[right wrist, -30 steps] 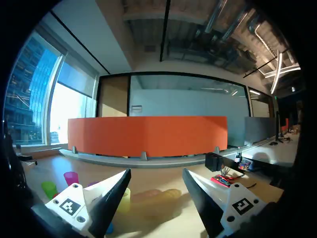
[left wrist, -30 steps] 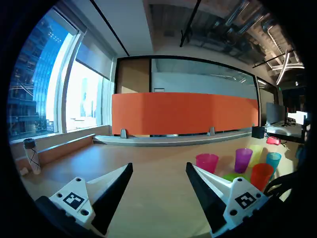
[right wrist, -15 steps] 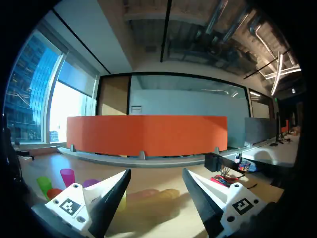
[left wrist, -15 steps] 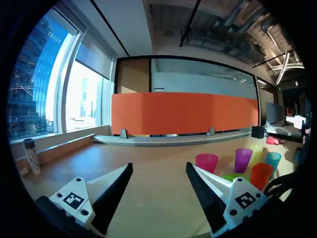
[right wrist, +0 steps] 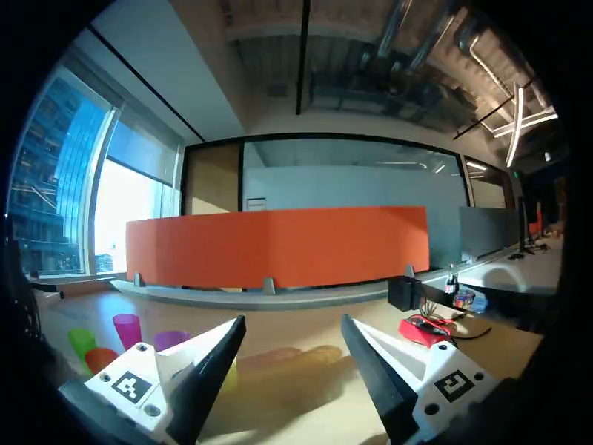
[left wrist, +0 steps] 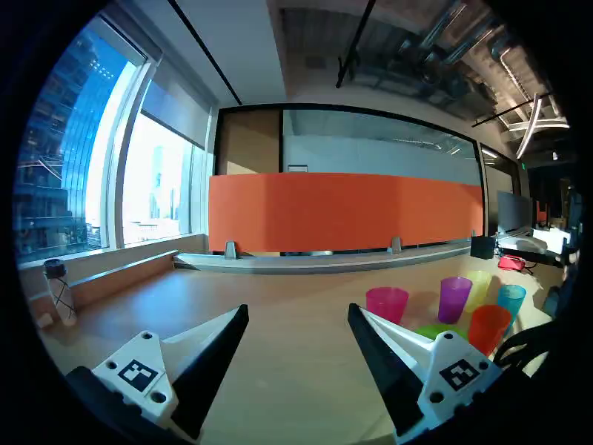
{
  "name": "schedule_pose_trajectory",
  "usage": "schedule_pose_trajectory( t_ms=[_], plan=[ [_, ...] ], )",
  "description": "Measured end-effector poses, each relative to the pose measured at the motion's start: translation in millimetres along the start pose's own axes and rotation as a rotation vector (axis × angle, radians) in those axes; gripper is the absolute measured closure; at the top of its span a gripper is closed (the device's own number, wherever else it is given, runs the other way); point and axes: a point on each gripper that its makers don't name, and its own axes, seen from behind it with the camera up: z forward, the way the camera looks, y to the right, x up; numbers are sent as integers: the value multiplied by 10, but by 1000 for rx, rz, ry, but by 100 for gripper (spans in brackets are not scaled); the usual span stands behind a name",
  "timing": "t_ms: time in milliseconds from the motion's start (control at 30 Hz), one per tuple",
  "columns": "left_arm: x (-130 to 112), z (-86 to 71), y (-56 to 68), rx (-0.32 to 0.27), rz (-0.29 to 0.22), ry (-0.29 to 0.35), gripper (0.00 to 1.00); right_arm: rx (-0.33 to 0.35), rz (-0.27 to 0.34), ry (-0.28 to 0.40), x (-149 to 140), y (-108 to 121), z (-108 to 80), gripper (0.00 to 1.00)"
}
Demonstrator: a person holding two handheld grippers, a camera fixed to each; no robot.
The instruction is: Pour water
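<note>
- Pale wooden desk (left wrist: 296,371) ran back to a long orange partition (left wrist: 341,211), with a bright window (left wrist: 148,178) along the left side of the room.
- The left gripper (left wrist: 296,308) hung over bare desk, its jaws spread wide with nothing between them.
- A group of cups stood ahead and to the right of those jaws, apart from both fingers.
- The pink cup (left wrist: 387,302) was nearest, just beyond the right finger.
- The purple cup (left wrist: 454,297), yellow cup (left wrist: 480,285) and teal cup (left wrist: 511,299) stood farther right.
- The orange cup (left wrist: 488,328) and green cup (left wrist: 437,331) sat low, partly hidden behind the right finger.
- The right gripper (right wrist: 291,319) also had its jaws wide and empty.
- In the right gripper view the cups lay low to the left of its jaws, the yellow one partly hidden behind the left finger.
- Whether any cup held water could not be told.
- The left gripper view took in a small bottle (left wrist: 59,291) by the window ledge.
- The right gripper view took in a black box (right wrist: 404,294), a red item (right wrist: 420,331) and a dark bottle (right wrist: 452,282) at the right.
</note>
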Motion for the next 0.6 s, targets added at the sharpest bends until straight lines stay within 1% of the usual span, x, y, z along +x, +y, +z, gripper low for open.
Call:
schedule_pose_trajectory(
  t_ms=[300,600],
  plan=[
    [0,6,5,0,0,0,0,6,-30,-30,-202,-28,35,1],
    [-7,1,5,0,0,0,0,-5,-41,-50,-291,-25,31,1]
  ],
)
